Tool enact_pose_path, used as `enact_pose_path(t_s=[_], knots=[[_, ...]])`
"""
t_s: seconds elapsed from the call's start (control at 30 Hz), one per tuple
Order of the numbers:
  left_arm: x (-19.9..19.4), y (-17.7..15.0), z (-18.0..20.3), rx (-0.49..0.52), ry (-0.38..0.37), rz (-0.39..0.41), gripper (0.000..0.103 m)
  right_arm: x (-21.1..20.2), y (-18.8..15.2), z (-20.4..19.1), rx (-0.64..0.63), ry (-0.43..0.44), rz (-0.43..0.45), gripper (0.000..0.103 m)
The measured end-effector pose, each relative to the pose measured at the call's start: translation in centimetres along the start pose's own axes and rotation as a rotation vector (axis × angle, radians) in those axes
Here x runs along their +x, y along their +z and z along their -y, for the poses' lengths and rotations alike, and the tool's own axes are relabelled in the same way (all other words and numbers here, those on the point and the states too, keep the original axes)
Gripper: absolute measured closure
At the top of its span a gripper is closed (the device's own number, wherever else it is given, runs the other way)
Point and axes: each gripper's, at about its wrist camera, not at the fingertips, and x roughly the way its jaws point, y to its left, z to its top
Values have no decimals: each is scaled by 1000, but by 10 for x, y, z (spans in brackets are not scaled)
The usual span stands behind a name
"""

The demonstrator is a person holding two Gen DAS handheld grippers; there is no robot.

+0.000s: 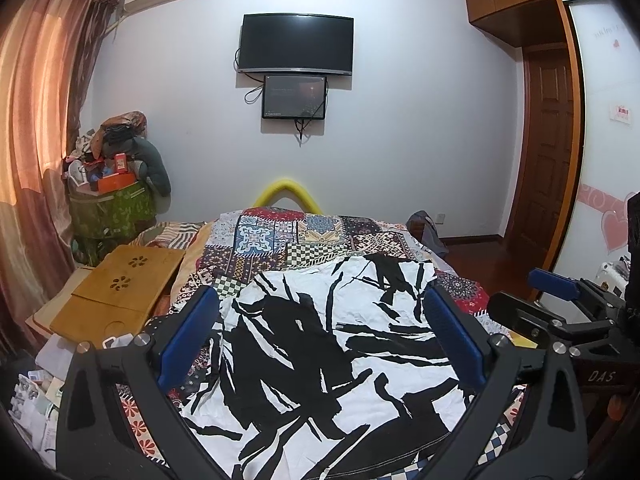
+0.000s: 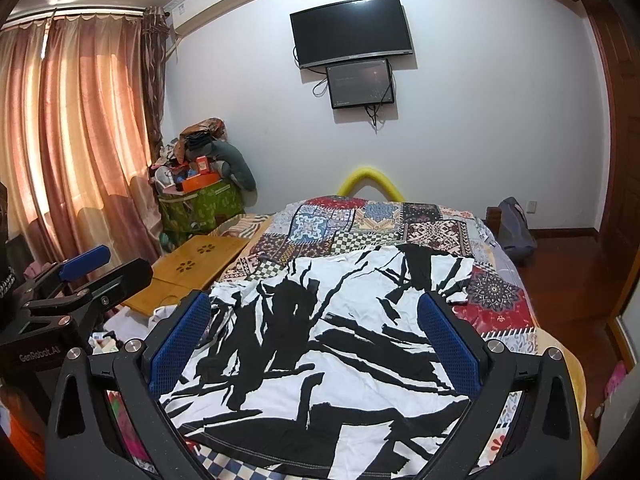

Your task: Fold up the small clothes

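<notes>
A white garment with bold black brush-stroke print (image 1: pixel 320 352) lies spread flat on the patchwork bedspread (image 1: pixel 296 240); the same garment (image 2: pixel 320 344) fills the middle of the right wrist view. My left gripper (image 1: pixel 320 302) hovers above its near half, open wide, blue pads apart, nothing between them. In the left wrist view the right gripper (image 1: pixel 532 292) shows at the right edge beside the bed. My right gripper (image 2: pixel 314 306) is likewise open over the garment and holds nothing. The left gripper (image 2: pixel 104 260) appears at the left of the right wrist view.
A wooden lap desk (image 1: pixel 120 292) lies on the bed's left side with papers below it. A cluttered green hamper (image 1: pixel 112 204) stands by the curtain (image 1: pixel 36 120). A yellow foam arch (image 1: pixel 290 192) is at the bed's far end. The door (image 1: pixel 548 152) and wooden floor lie right.
</notes>
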Motion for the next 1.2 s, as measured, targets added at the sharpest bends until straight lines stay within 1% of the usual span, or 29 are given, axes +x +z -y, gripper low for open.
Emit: enact_pose_path(t_s=[1.2], knots=[[4,2,2,5,-9,-5,0,0,2,7,14,-5,-13,0]])
